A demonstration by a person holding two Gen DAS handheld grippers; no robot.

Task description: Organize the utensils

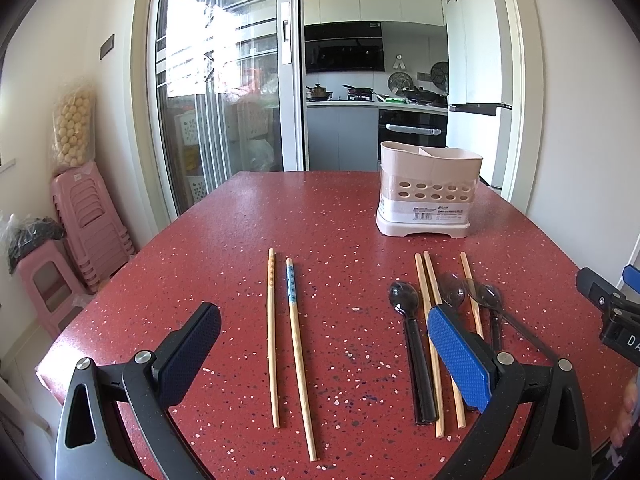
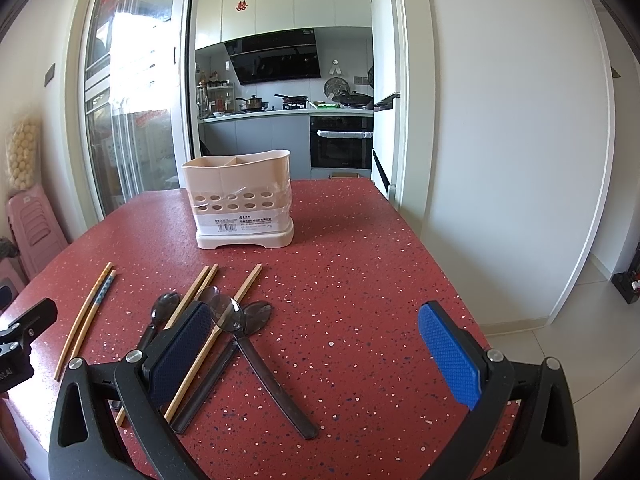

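A pink utensil holder (image 1: 429,194) stands upright on the red table (image 1: 320,220); it also shows in the right wrist view (image 2: 240,200). Two patterned chopsticks (image 1: 290,344) lie between my left gripper's open jaws; the left gripper (image 1: 324,344) is empty. Three plain chopsticks (image 1: 430,320) and three dark translucent spoons (image 1: 408,320) lie mixed to the right. In the right wrist view the spoons (image 2: 240,320) and chopsticks (image 2: 224,320) lie by the left finger of my right gripper (image 2: 316,344), which is open and empty above the table.
Stacked pink stools (image 1: 88,224) stand left of the table. A glass sliding door (image 1: 216,100) and a kitchen lie behind. The table's right edge (image 2: 460,300) drops to a tiled floor by a white wall.
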